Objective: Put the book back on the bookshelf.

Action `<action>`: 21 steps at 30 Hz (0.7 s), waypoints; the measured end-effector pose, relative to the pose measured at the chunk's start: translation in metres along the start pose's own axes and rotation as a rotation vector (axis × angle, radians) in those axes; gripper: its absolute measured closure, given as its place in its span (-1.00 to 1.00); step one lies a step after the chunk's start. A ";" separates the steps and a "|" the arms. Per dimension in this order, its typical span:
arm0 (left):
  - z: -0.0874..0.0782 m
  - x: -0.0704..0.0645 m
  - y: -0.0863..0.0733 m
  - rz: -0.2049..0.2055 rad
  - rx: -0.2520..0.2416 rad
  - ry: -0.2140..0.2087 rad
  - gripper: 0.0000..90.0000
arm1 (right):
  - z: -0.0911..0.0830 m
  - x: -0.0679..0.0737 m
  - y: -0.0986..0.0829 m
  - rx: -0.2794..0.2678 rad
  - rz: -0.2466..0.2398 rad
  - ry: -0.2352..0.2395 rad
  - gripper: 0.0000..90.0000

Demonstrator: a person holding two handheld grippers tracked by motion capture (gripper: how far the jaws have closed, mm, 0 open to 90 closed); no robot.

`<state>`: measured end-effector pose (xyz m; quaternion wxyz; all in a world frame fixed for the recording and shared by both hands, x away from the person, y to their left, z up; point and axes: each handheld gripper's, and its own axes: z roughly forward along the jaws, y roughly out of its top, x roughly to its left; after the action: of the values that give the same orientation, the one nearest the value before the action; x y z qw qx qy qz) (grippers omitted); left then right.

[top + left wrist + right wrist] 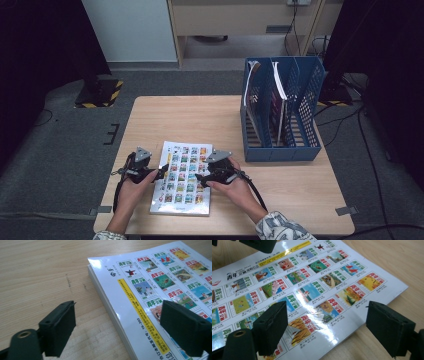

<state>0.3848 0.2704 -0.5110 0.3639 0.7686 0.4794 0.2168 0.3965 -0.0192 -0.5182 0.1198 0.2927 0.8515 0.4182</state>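
— Where is the magazine (183, 179) right now?

— Flat on the worktop (280, 185), near my edge, cover up. My left tool (161, 173) sits at its left edge and my right tool (199, 176) at its right edge.

— Are the tools holding it?

— No. In the left gripper view my left tool (117, 325) gapes wide, one jaw over bare wood and the other over the cover, so it straddles the magazine's (150, 297) long edge. In the right gripper view my right tool (325, 326) is wide too, one jaw above the printed cover and the other out past the magazine's (307, 295) far edge. Nothing is pinched.

— So which step is this?

— I judge it to be the approach for a two-sided pickup. The blue rack (282, 110) at the back right already has magazines standing in its slots, so I guess this one is meant to go there.

— What does the next move call for?

— Getting a jaw under each edge. The magazine lies flush on the wood, so I would have to lower and tip the tools, then close both evenly, or the glossy cover may slide away.
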 end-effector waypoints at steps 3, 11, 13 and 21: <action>0.002 0.001 0.000 -0.015 0.012 -0.003 -0.65 | 0.001 0.002 -0.001 -0.005 0.002 -0.009 -0.56; 0.010 -0.002 -0.001 -0.025 0.051 -0.018 -0.61 | 0.007 0.002 -0.006 0.025 0.019 -0.002 -0.64; 0.013 -0.004 -0.003 -0.025 0.054 -0.014 -0.64 | 0.008 0.001 -0.007 0.020 0.023 -0.002 -0.66; 0.015 -0.004 -0.004 -0.060 0.055 -0.029 -0.75 | 0.008 -0.001 -0.011 0.003 0.060 0.006 -0.68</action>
<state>0.3915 0.2625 -0.5238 0.3558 0.7667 0.5028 0.1811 0.3965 -0.0195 -0.5319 0.1042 0.3170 0.8434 0.4212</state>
